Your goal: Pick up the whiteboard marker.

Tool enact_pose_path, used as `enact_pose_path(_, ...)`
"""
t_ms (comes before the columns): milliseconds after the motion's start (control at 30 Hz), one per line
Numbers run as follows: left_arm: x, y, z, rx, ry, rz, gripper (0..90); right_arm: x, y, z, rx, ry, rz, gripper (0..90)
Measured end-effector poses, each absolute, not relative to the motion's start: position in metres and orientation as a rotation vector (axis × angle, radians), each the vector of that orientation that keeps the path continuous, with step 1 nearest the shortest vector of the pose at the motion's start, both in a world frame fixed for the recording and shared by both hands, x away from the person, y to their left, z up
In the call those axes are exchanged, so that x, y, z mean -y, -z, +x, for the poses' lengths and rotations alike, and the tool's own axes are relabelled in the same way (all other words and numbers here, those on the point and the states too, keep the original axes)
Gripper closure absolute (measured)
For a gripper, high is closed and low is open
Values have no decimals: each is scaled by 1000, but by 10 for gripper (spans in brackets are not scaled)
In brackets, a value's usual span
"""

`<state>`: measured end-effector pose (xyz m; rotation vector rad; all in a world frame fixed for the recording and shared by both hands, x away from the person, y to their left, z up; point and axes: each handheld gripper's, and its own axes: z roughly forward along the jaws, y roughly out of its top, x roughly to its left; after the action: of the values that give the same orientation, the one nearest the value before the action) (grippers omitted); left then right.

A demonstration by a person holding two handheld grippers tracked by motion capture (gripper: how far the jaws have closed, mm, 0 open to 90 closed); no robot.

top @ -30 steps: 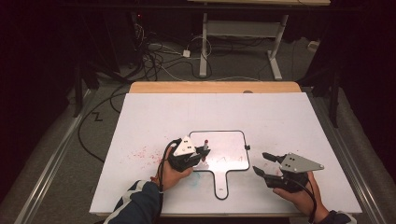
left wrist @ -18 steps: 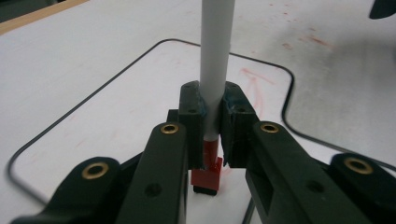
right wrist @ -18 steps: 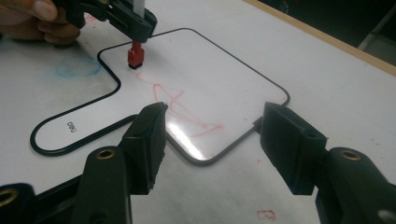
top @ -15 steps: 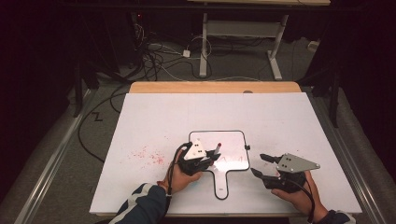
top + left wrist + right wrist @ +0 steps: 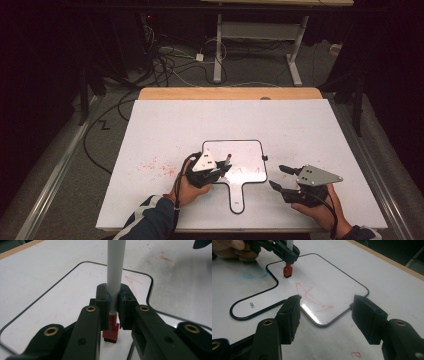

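A small white paddle-shaped whiteboard with a black rim lies on the table, handle toward me. My left gripper is shut on a white marker, whose red end and black tip rest on the board near its left side. Red scribbled lines cross the board's surface. My right gripper hovers open just off the board's near right corner, with nothing between its jaws. It also shows at the right in the high view.
The board lies on a large white sheet that covers the table, with red smudges to the left of my left hand. A wooden table edge runs along the far side. Beyond it are cables and desk legs on the floor.
My left gripper carried the marker right across the board, then came back a little to the left. The right gripper has stayed where it was.
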<state>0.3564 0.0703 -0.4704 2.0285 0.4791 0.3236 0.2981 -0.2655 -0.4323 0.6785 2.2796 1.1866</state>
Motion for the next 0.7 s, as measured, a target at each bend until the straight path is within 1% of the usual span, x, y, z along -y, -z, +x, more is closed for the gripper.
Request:
enact_pose_path(133, -84, 471, 354, -502, -325, 2019, 789, 266, 432, 298, -2276, -1182, 676, 407)
enact_pose_path(300, -83, 471, 354, -521, -327, 2014, 789, 264, 432, 299, -2280, -1176, 677, 405)
enact_pose_path(400, -70, 471, 358, -517, -309, 2008, 789, 263, 433, 300, -2287, -1175, 667, 405)
enact_pose_path(500, -50, 471, 359, -468, -295, 2015, 789, 262, 433, 300, -2291, -1177, 665, 405)
enact_pose_path(700, -17, 469, 360, -426, -308, 2039, 789, 264, 435, 301, -2294, -1166, 672, 404)
